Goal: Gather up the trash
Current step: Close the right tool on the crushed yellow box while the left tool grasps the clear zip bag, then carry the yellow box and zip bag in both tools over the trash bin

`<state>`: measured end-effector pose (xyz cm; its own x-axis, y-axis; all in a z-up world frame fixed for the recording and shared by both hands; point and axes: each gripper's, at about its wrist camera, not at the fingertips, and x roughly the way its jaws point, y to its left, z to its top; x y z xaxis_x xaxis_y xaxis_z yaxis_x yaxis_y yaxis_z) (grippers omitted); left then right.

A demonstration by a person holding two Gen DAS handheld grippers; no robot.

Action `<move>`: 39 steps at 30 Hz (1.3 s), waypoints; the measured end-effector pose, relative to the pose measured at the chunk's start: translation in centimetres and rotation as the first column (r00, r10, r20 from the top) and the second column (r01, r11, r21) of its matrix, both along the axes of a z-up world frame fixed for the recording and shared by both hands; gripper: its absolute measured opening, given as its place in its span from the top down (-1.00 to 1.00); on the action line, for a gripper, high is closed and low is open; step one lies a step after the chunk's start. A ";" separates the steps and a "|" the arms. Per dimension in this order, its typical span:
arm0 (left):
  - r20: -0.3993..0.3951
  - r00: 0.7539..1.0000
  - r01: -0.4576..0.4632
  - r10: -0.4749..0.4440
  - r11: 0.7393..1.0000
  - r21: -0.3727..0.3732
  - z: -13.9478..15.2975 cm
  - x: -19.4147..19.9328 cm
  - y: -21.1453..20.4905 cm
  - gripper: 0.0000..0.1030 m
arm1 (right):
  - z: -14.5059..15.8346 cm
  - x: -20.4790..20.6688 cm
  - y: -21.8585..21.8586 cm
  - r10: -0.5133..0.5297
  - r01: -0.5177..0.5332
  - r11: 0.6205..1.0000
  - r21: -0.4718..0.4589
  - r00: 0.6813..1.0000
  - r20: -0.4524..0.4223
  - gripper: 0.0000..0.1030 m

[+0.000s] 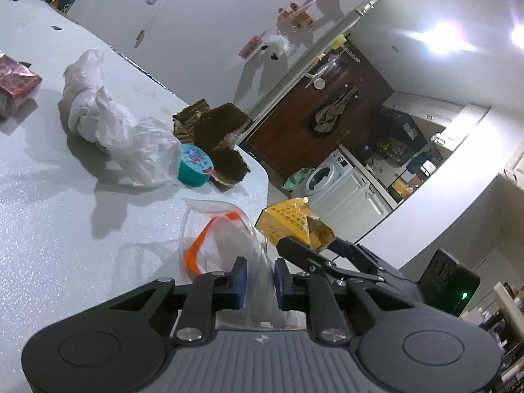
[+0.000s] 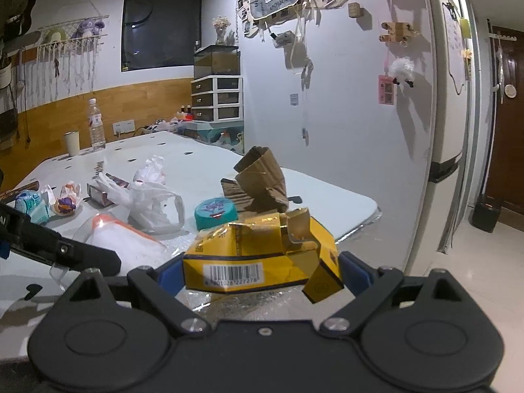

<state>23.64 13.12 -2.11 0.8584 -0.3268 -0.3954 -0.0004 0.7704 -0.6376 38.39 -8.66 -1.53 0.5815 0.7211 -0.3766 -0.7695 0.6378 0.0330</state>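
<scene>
The left gripper [image 1: 258,281], at the bottom centre of its own view, has its blue pads drawn close and pinches the clear plastic of a zip bag with an orange seal strip [image 1: 217,245]; the bag's mouth lies on the white table [image 1: 65,229] just ahead of the fingers. The right gripper [image 2: 262,270], at the lower centre of its view, stands wide, its blue pads pressed on either end of a crumpled yellow cigarette carton [image 2: 258,258] with the barcode facing the camera. In the left view the carton shows right of centre, just beside the bag and past the table's edge. Further back on the table, in the left view, lie a crumpled white plastic bag [image 1: 111,121], a teal round tin [image 1: 195,163] touching it, and torn brown cardboard [image 1: 219,131] behind the tin. A red packet [image 1: 16,85] sits at the left edge.
</scene>
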 end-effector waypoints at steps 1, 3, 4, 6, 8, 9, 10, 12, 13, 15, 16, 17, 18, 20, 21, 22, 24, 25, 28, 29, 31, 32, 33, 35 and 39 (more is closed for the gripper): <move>0.000 1.000 0.004 -0.004 1.000 0.006 0.1 0.0 -0.2 0.65 | 0.2 -0.2 -0.2 -0.003 0.003 1.000 0.001 1.000 0.001 -0.85; 0.000 1.000 0.012 -0.012 1.000 0.016 0.1 -0.1 -0.5 0.66 | 0.5 -0.4 -0.6 -0.007 0.007 1.000 0.010 1.000 0.000 -0.85; 0.000 1.000 0.014 -0.014 1.000 0.020 0.2 -0.2 -0.6 0.66 | 0.7 -0.5 -0.8 -0.010 0.010 1.000 0.014 1.000 -0.001 -0.85; 0.003 1.000 0.015 -0.015 0.999 0.034 0.4 -0.4 -0.9 0.66 | 1.1 -0.8 -1.2 -0.020 0.020 1.000 0.014 1.000 0.008 -0.85; 0.012 1.000 0.013 -0.013 0.998 0.065 0.7 -0.6 -1.4 0.66 | 1.5 -1.1 -1.7 -0.028 0.028 0.999 0.022 1.000 0.012 -0.85; 0.017 1.000 0.013 -0.014 0.997 0.079 0.9 -0.7 -1.6 0.66 | 1.7 -1.3 -2.1 -0.032 0.032 0.999 0.030 0.999 0.011 -0.85; 0.020 1.000 0.012 -0.014 0.996 0.092 1.0 -0.8 -1.8 0.66 | 1.9 -1.5 -2.4 -0.036 0.036 0.999 0.036 0.999 0.011 -0.85; 0.028 1.000 0.011 -0.014 0.992 0.122 1.3 -1.0 -2.4 0.66 | 2.3 -1.9 -3.0 -0.049 0.049 0.998 0.042 0.999 0.015 -0.85; 0.032 0.999 0.011 -0.016 0.990 0.137 1.4 -1.1 -2.7 0.66 | 2.5 -2.2 -3.4 -0.057 0.056 0.997 0.044 0.998 0.017 -0.85; 0.038 0.999 0.012 -0.019 0.985 0.172 1.7 -1.2 -3.5 0.66 | 2.8 -2.6 -4.3 -0.071 0.070 0.996 0.049 0.997 0.019 -0.85; 0.042 0.999 0.015 -0.023 0.982 0.189 1.9 -1.3 -4.0 0.66 | 3.0 -2.9 -4.6 -0.079 0.077 0.996 0.050 0.997 0.020 -0.85; 0.047 0.998 0.018 -0.029 0.978 0.206 2.0 -1.5 -4.5 0.66 | 3.2 -3.1 -5.2 -0.088 0.087 0.995 0.051 0.996 0.022 -0.85; 0.053 0.998 0.020 -0.033 0.975 0.222 2.1 -1.6 -4.9 0.66 | 3.3 -3.4 -5.6 -0.098 0.097 0.994 0.052 0.995 0.024 -0.85; 0.065 0.997 0.022 -0.041 0.963 0.268 2.4 -1.9 -6.0 0.66 | 3.5 -3.8 -6.6 -0.120 0.119 0.991 0.056 0.992 0.023 -0.85; 0.068 0.997 0.023 -0.044 0.958 0.287 2.5 -2.0 -6.6 0.66 | 3.6 -4.0 -7.2 -0.138 0.137 0.989 0.058 0.990 0.022 -0.85; 0.069 0.996 0.025 -0.048 0.954 0.297 2.5 -2.1 -7.0 0.66 | 3.7 -4.3 -7.8 -0.156 0.155 0.986 0.059 0.988 0.019 -0.85; 0.075 0.996 0.030 -0.057 0.948 0.317 2.6 -2.3 -8.0 0.66 | 3.7 -4.7 -8.9 -0.187 0.186 0.981 0.063 0.982 0.013 -0.85; 0.078 0.995 0.031 -0.060 0.943 0.330 2.7 -2.3 -8.4 0.66 | 3.7 -4.9 -9.5 -0.201 0.200 0.978 0.063 0.980 0.012 -0.85; 0.080 0.995 0.031 -0.065 0.928 0.372 2.8 -2.4 -9.8 0.66 | 3.7 -5.6 -11.3 -0.249 0.248 0.967 0.059 0.969 0.009 -0.85; 0.078 0.995 0.033 -0.068 0.925 0.380 2.8 -2.4 -10.2 0.66 | 3.7 -5.9 -12.0 -0.266 0.265 0.963 0.056 0.964 0.009 -0.85; 0.078 0.994 0.041 -0.078 0.916 0.398 2.9 -2.4 -11.2 0.66 | 3.6 -6.5 -13.1 -0.299 0.298 0.953 0.048 0.954 0.009 -0.85; 0.077 0.994 0.043 -0.082 0.910 0.412 2.9 -2.4 -11.7 0.66 | 3.5 -6.8 -13.7 -0.314 0.313 0.949 0.045 0.949 0.009 -0.85; 0.075 0.993 0.047 -0.087 0.903 0.426 2.9 -2.5 -12.3 0.67 | 3.5 -7.1 -14.3 -0.329 0.329 0.943 0.044 0.944 0.008 -0.85; 0.070 0.993 0.057 -0.099 0.893 0.446 2.9 -2.4 -13.5 0.66 | 3.3 -7.7 -15.6 -0.356 0.355 0.934 0.042 0.935 0.003 -0.85; 0.072 0.990 0.074 -0.121 0.880 0.469 2.9 -2.5 -15.7 0.66 | 3.0 -8.8 -18.1 -0.406 0.406 0.913 0.042 0.914 -0.003 -0.85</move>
